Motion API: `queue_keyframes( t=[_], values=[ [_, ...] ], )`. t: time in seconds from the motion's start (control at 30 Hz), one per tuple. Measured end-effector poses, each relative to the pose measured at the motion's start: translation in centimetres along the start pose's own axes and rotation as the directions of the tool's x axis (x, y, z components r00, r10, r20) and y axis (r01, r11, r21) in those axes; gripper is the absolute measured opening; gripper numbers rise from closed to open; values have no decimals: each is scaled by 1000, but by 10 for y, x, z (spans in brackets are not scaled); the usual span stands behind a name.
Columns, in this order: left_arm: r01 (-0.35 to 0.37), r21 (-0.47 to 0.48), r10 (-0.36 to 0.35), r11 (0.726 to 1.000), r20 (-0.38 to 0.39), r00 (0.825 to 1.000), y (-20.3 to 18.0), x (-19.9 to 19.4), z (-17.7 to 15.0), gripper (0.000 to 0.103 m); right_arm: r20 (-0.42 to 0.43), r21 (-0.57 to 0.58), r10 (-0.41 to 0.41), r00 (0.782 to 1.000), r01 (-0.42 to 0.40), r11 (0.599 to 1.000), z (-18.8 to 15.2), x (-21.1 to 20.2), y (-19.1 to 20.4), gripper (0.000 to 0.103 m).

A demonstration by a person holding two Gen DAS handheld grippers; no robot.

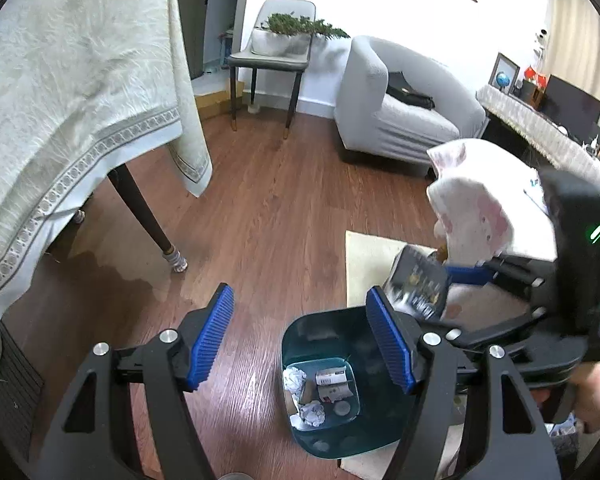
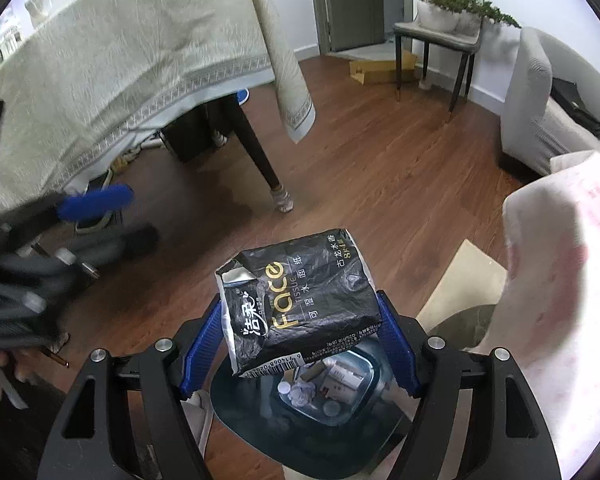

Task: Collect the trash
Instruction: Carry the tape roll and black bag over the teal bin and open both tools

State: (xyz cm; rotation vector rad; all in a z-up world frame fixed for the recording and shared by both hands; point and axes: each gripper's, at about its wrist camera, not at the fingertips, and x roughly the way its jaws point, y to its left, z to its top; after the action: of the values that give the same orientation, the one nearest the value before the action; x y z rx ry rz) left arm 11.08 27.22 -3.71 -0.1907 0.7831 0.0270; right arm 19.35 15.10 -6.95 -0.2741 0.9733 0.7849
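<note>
The left wrist camera sat just behind its own gripper [image 1: 304, 344] and looked steeply down and forward over the wood floor [image 1: 276, 200], with the teal bin [image 1: 300, 336] close below and right of centre; the right gripper [image 1: 452, 276] entered that view from the right edge, near the lens and blurred. The right wrist camera looked down along its fingers [image 2: 204, 348] straight into the same bin [image 2: 252, 412], nearer to it; the left gripper [image 2: 96, 200] showed blurred at its left edge. Both views shared the bin, the draped table [image 1: 80, 92], the grey chair [image 2: 436, 36] and the sofa [image 1: 400, 120].
</note>
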Motion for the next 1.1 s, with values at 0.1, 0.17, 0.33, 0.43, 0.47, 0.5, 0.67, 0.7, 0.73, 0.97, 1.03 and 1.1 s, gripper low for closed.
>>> queue_keyframes(
  t=[0.1,0.17,0.33,0.43,0.47,0.5,0.67,0.7,0.73,0.97,1.03,1.1],
  values=[
    [-5,-9,6,1000,22,1000,3,-10,5,71,-21,8,10,1000,-9,1000,-4,13,1,73],
    [-2,-11,2,1000,33,999,4,-14,9,70,-34,17,20,999,-20,1000,-7,22,2,73],
    [5,-2,-5,1000,59,998,1,-27,14,66,-66,21,39,997,-38,999,-17,39,4,73],
    [6,17,-8,1000,73,997,-4,-33,17,61,-92,22,35,995,-33,999,-23,50,3,74],
    [7,22,-8,1000,79,997,-6,-36,18,60,-104,21,28,994,-26,999,-26,54,3,74],
    [8,25,-10,1000,82,997,-8,-37,19,59,-115,18,20,993,-18,1000,-29,58,2,74],
    [20,29,-22,999,90,996,-14,-39,23,49,-160,36,13,987,-7,999,-42,74,-4,74],
    [24,32,-27,999,90,996,-16,-40,24,47,-171,45,16,985,-8,999,-45,78,-7,75],
    [28,35,-31,999,89,996,-18,-40,24,46,-179,51,18,984,-9,999,-47,80,-8,76],
    [64,66,-72,996,116,991,-32,-52,29,41,-234,37,-24,972,33,999,-65,96,-11,89],
    [69,67,-77,995,123,989,-34,-54,30,41,-237,22,-36,971,43,999,-67,95,-11,90],
    [70,61,-77,996,127,989,-35,-54,32,41,-236,15,-39,971,44,999,-67,91,-11,90]
  ],
)
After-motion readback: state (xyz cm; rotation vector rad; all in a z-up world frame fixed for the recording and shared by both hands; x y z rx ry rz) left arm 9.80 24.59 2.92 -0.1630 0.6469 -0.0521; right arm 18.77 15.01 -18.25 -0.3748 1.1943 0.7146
